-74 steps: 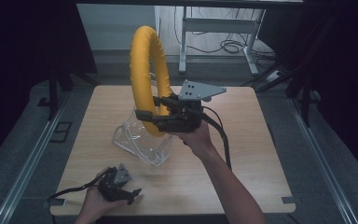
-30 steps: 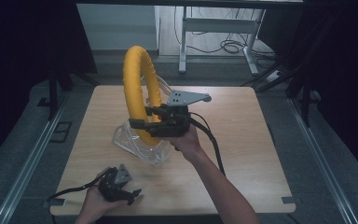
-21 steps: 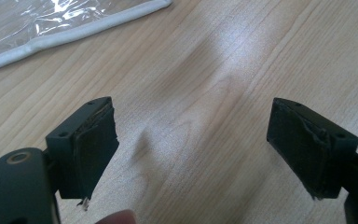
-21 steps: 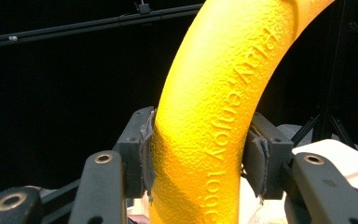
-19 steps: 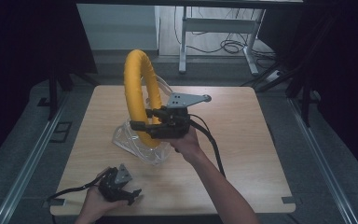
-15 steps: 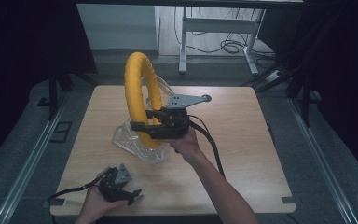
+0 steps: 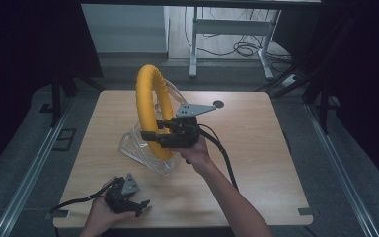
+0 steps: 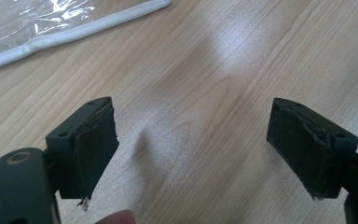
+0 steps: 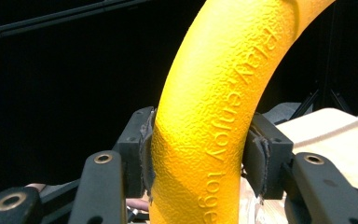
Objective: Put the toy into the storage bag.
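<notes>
— Right gripper (image 7: 154, 136)? 
— Clamped on the yellow ring (image 7: 150, 111), low on its front arc; both pads pressed into the foam in the right gripper view (image 9: 200, 154), raised lettering running up the tube between them.

— And the ring itself? 
— Held upright on edge, standing above the clear plastic bag (image 7: 143, 150), lower arc sunk into the bag's open mouth. Bag lying on the wooden table (image 7: 256, 148), about mid-table, a little left of centre.

— Left gripper (image 7: 133, 205)? 
— Released, jaws spread wide with only bare wood between them. Resting in the left hand (image 7: 101, 217) near the table's front edge, well apart from the ring, nearer the person and to the left of the bag. White-rimmed edge of the bag (image 8: 74, 30) visible beyond the left jaws, not touching them.

— Anything else near the ring? 
— Small dark round mark (image 7: 218, 104) on the tabletop, beyond the ring and to its right.
</notes>
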`<state>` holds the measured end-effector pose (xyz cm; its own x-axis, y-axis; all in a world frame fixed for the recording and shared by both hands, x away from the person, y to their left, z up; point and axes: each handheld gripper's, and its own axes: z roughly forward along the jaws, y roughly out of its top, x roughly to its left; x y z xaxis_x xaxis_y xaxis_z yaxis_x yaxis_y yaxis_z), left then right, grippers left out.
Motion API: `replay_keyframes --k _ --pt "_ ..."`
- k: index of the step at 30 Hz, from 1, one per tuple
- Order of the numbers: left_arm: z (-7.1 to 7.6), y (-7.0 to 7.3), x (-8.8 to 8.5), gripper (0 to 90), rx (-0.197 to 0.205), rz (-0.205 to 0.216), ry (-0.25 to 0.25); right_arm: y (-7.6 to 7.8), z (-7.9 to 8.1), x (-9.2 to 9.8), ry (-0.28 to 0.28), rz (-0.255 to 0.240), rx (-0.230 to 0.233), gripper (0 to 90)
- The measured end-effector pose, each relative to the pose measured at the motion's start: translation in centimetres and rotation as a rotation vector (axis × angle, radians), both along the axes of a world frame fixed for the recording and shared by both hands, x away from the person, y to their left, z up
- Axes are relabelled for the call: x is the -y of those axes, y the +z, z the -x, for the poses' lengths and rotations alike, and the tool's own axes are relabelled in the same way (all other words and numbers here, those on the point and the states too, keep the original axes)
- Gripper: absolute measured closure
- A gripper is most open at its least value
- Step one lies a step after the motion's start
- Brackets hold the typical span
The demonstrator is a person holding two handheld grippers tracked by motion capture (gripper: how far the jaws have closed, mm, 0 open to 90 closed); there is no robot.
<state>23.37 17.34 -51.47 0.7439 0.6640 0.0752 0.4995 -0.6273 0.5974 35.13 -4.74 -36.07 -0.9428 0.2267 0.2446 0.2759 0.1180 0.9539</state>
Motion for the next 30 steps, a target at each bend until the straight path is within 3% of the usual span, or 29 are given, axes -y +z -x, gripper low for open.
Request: replay_keyframes --k 15,21,30 --pt "0.0 0.1 -0.1 15.9 0.0 -0.004 -0.005 -2.9 -1.4 -0.1 -0.014 0.025 -0.06 49.0" --pt "0.0 0.0 -0.1 15.9 -0.002 -0.007 -0.005 -3.9 -2.1 0.1 -0.063 0.032 -0.082 47.2" --pt "0.0 0.1 -0.1 15.9 -0.002 -0.004 -0.004 -3.5 -1.5 0.1 -0.137 0.088 0.016 37.4"
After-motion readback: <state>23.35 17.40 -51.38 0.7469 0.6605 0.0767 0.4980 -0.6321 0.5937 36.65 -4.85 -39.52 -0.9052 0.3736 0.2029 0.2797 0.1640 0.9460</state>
